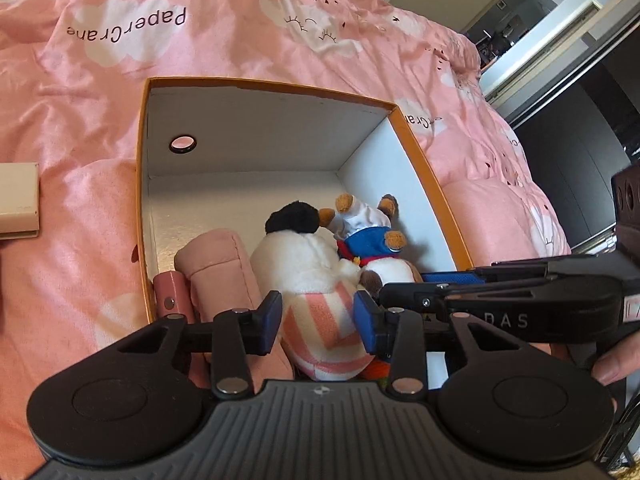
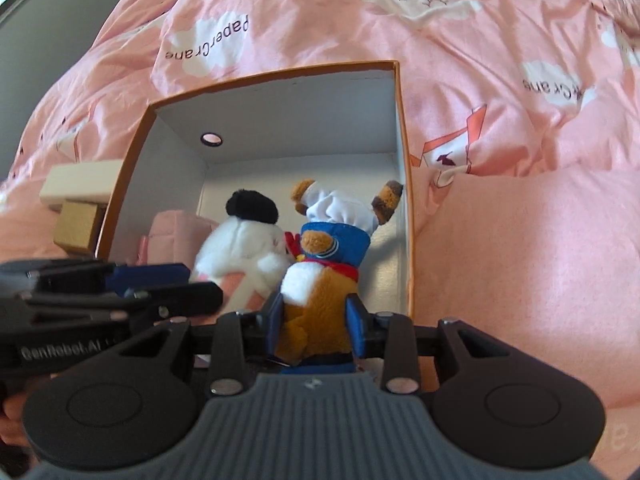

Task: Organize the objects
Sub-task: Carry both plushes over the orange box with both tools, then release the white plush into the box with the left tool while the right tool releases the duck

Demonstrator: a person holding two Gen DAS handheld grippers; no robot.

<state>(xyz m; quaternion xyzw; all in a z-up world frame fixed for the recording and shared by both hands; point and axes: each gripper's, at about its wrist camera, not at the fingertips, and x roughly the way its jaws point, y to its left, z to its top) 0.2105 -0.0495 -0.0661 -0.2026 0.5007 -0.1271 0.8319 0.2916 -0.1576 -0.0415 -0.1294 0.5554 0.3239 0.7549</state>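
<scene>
An orange-rimmed box (image 1: pixel 264 85) with white walls lies on the pink bed; it also shows in the right wrist view (image 2: pixel 400 128). Inside lie a white plush with a black head and pink-striped body (image 1: pixel 304 264), a brown plush in blue and white clothes (image 1: pixel 372 236) and a pink pouch (image 1: pixel 216 264). My left gripper (image 1: pixel 317 322) is shut on the white plush's striped body. My right gripper (image 2: pixel 316 322) is shut on the brown plush (image 2: pixel 316 308), which is head down in the box. The white plush (image 2: pixel 240 248) lies left of it.
A pink quilt (image 1: pixel 240 20) with white clouds covers the bed all around the box. A cream box (image 1: pixel 18 200) lies left of the orange box, seen with a tan box (image 2: pixel 78 226) in the right wrist view. A doorway (image 1: pixel 560 60) is at far right.
</scene>
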